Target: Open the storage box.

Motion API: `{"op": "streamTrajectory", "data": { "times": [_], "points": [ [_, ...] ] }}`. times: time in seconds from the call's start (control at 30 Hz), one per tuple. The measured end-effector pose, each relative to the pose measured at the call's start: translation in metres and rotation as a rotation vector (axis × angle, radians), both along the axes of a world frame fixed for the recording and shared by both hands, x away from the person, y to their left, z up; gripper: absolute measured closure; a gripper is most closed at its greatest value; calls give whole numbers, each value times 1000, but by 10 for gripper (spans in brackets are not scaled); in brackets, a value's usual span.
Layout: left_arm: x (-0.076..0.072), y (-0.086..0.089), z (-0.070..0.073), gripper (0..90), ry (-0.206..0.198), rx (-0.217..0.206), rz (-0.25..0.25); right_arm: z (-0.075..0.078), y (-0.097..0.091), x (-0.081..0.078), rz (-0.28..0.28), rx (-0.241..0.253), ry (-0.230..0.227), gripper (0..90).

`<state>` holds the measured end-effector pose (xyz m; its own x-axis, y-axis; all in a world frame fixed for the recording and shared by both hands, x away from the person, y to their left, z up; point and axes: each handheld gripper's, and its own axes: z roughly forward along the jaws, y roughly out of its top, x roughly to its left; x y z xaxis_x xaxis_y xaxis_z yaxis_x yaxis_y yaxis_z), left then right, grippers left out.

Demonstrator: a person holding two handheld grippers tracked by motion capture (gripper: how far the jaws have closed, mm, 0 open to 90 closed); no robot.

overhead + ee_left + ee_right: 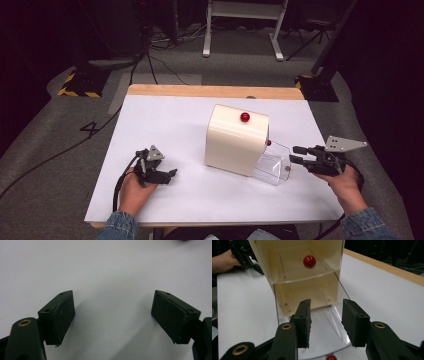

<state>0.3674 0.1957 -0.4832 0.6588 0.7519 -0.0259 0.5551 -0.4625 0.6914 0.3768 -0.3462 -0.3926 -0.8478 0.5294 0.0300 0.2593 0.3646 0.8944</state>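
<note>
Nearest the person, the white table is bare along its front edge, with a strip of pale wood showing at its far edge. The left gripper rests on the sheet at front left, held in the left hand; the left gripper view shows its jaws spread wide over plain white surface, gripping nothing. The right gripper is held in the right hand just above the table's right edge, pointing toward the middle; its jaws are parted, with nothing between them.

Just beyond those jaws, a clear plastic drawer stands pulled out of the lower right side of a cream box set mid-table. A small red knob sits on the drawer's front, low between the jaws in the right gripper view. A second drawer above it carries its own red knob. Both drawers look empty. A red ball sits on the box's top.

Farther off, grey carpet surrounds the table, with cables, hazard-striped stand bases and white frame legs against a dark room.
</note>
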Motion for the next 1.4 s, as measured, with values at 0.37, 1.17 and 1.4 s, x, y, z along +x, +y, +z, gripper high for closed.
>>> {"op": "streamTrajectory", "data": {
  "times": [0.37,1.17,1.4],
  "points": [
    [0,0,0,193,0,-1,-1,23,31,13,40,-14,-26,590],
    [0,0,0,193,0,1,-2,20,61,32,112,-41,-11,650],
    [0,0,0,193,0,1,-2,12,62,37,133,-47,3,713]
  ]
}}
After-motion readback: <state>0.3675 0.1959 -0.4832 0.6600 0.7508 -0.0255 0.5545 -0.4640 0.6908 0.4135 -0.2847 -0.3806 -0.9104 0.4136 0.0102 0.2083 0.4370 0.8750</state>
